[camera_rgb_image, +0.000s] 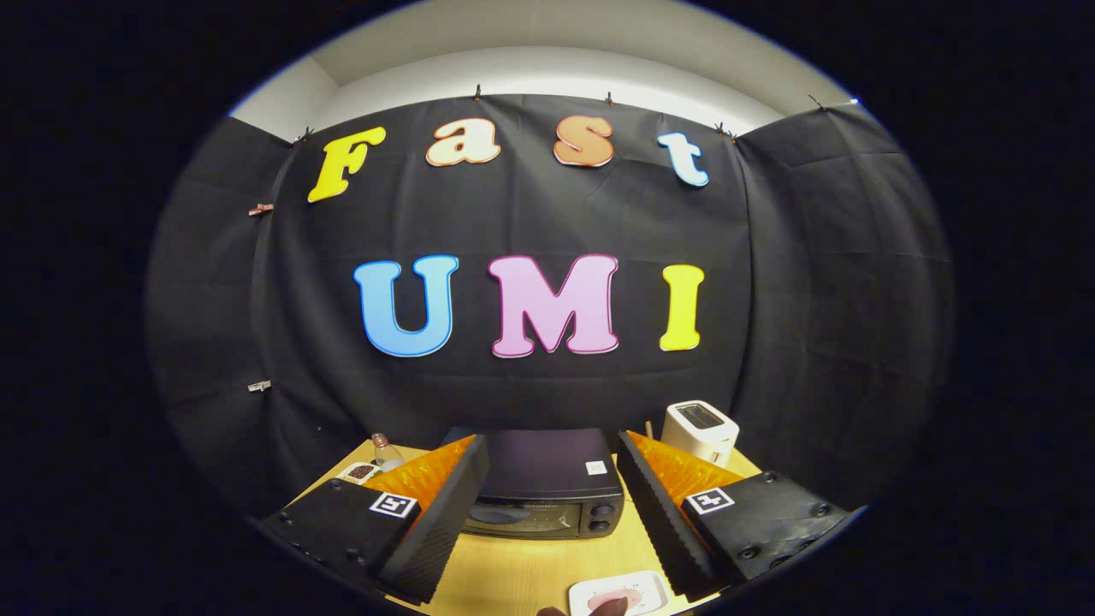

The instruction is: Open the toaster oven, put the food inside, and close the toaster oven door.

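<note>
A black toaster oven [547, 488] stands on the wooden table [522, 573] beyond my fingers, its door shut and two knobs at its right front. My gripper [552, 505] is open, held high above the table, with nothing between the black-and-orange fingers [445, 505]. Close below, between the fingers and toward the right one, lies a white plate [620, 592] carrying a pinkish-brown piece of food [612, 606].
A white pop-up toaster [700, 430] sits behind the right finger, beside the oven. Behind the left finger are a small bottle [385, 451] and a small dish of dark bits [360, 471]. The black cloth wall rises right behind the table.
</note>
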Demonstrator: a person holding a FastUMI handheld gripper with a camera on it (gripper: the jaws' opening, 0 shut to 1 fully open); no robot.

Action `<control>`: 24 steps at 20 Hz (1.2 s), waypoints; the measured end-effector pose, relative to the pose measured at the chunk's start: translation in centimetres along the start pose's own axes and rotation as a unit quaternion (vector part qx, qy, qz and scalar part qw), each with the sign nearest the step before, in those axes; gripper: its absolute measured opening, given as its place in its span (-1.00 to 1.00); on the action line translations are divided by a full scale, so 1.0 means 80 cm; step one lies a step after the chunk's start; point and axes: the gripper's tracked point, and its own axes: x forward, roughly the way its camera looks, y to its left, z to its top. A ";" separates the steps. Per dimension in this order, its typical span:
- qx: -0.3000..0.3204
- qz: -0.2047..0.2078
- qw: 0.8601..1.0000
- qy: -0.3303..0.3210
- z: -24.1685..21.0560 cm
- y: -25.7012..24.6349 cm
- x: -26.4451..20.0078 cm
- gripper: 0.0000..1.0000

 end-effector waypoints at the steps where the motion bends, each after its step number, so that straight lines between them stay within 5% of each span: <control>1: 0.000 0.006 1.000 0.014 -0.017 0.012 0.013 0.96; 10: -0.005 0.016 0.988 0.155 -0.192 0.065 0.124 0.97; 18: -0.034 0.006 0.978 0.204 -0.265 0.072 0.181 0.97; 24: -0.025 -0.006 0.979 0.202 -0.270 0.070 0.183 0.98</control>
